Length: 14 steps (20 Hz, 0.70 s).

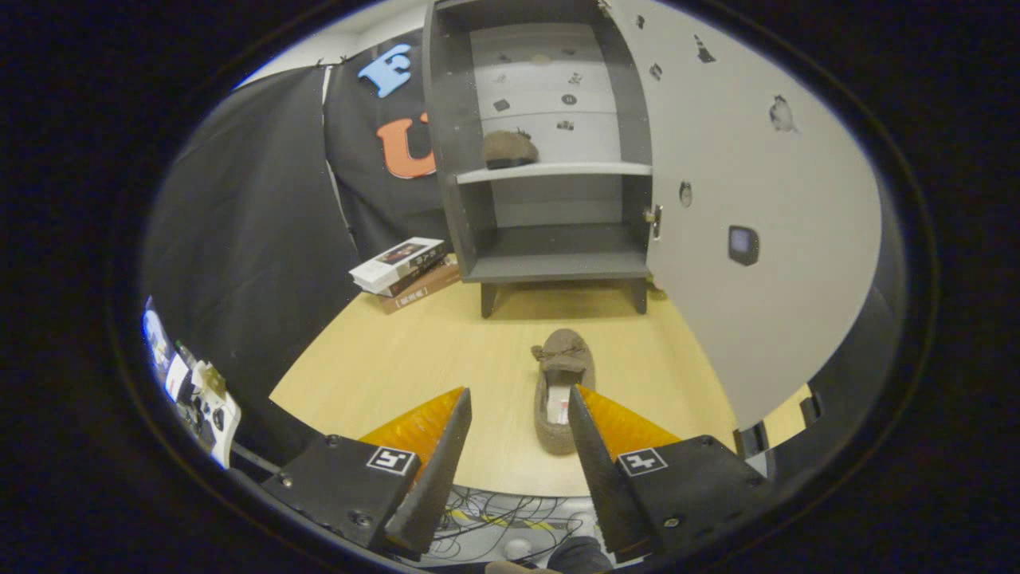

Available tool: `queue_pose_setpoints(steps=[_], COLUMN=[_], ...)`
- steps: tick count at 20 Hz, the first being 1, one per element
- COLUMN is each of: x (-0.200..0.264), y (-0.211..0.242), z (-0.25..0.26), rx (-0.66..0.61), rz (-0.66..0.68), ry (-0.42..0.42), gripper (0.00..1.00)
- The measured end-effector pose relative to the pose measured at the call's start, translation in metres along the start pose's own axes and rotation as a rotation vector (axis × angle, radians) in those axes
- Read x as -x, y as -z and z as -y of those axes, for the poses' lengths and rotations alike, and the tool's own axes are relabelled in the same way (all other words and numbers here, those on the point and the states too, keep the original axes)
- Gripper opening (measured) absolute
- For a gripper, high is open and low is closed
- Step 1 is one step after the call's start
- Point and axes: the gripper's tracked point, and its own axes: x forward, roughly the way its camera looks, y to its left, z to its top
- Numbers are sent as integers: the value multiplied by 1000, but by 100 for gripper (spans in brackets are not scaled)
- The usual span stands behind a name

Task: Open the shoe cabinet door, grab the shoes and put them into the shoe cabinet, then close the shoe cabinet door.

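A grey shoe cabinet (550, 267) stands on the wooden table with its door (757, 207) swung open to the right. One brown slipper (508, 149) rests on the cabinet's middle shelf. A second brown slipper (562, 391) with a small bow lies on the table, toe pointing toward the cabinet. My gripper (518, 399) is open and hovers over the near table edge. The right finger's tip overlaps the slipper's heel opening, while the left finger is well apart from it to the left. Nothing is held.
A stack of books (402, 271) lies on the table left of the cabinet. The open door reaches forward along the right side of the table (398, 359). Cables (510, 514) lie on the floor below the near edge. Small items sit at the far left (195, 395).
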Motion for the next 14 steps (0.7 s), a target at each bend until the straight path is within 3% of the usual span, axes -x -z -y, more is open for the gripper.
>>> queue_pose_setpoints(steps=[9, 14], x=[-150, -197], y=[33, 28], z=[34, 34], rx=[-173, -242], rz=[-167, -210], ry=[36, -5], gripper=[77, 77])
